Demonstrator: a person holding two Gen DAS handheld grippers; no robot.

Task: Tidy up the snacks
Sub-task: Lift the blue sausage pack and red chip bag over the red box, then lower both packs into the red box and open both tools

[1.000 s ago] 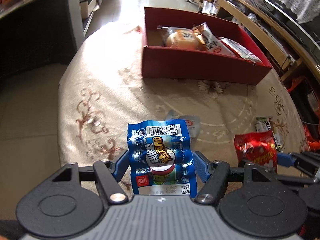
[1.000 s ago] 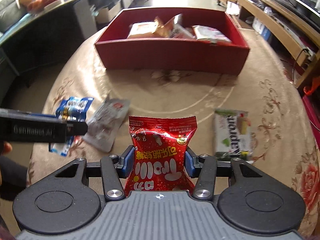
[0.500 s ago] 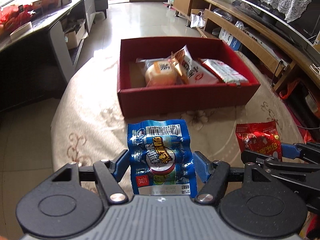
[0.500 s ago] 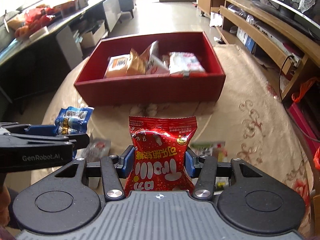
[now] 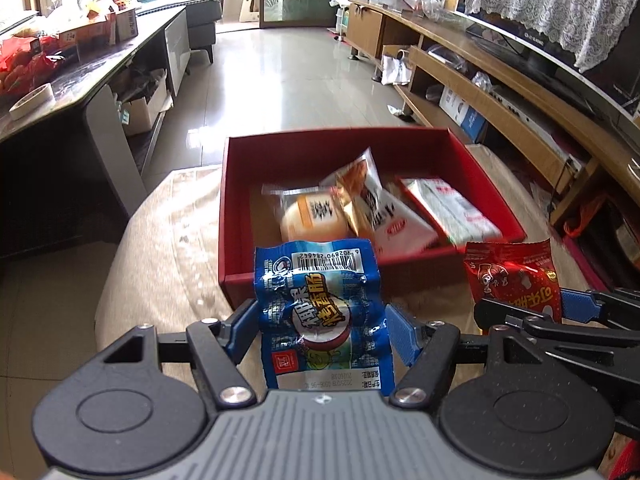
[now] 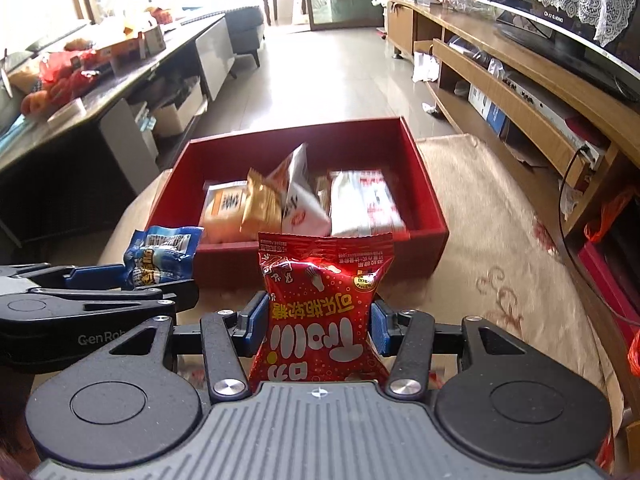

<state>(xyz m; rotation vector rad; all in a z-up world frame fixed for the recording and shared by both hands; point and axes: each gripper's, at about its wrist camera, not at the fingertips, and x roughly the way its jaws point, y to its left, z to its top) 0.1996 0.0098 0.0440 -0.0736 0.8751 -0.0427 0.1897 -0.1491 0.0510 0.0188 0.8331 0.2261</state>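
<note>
My left gripper (image 5: 320, 330) is shut on a blue sausage packet (image 5: 320, 304) and holds it in the air just before the near wall of the red box (image 5: 236, 208). My right gripper (image 6: 318, 318) is shut on a red candy bag (image 6: 322, 300), also raised in front of the red box (image 6: 428, 208). The box holds several snack packs: a bun pack (image 5: 312, 216), a white-and-gold bag (image 5: 384, 216) and a flat white-and-red pack (image 5: 448, 208). Each gripper shows in the other's view, side by side: the right one (image 5: 520, 308) and the left one (image 6: 156, 272).
The box stands on a round table with a beige patterned cloth (image 6: 500, 240). A dark counter (image 5: 60, 92) stands at the left, a wooden TV bench (image 5: 500, 92) at the right, tiled floor (image 5: 288, 80) beyond.
Both grippers have lifted their packets off the table and moved forward toward the red box. The views have tilted up, so the box is now close below and the room shows.
</note>
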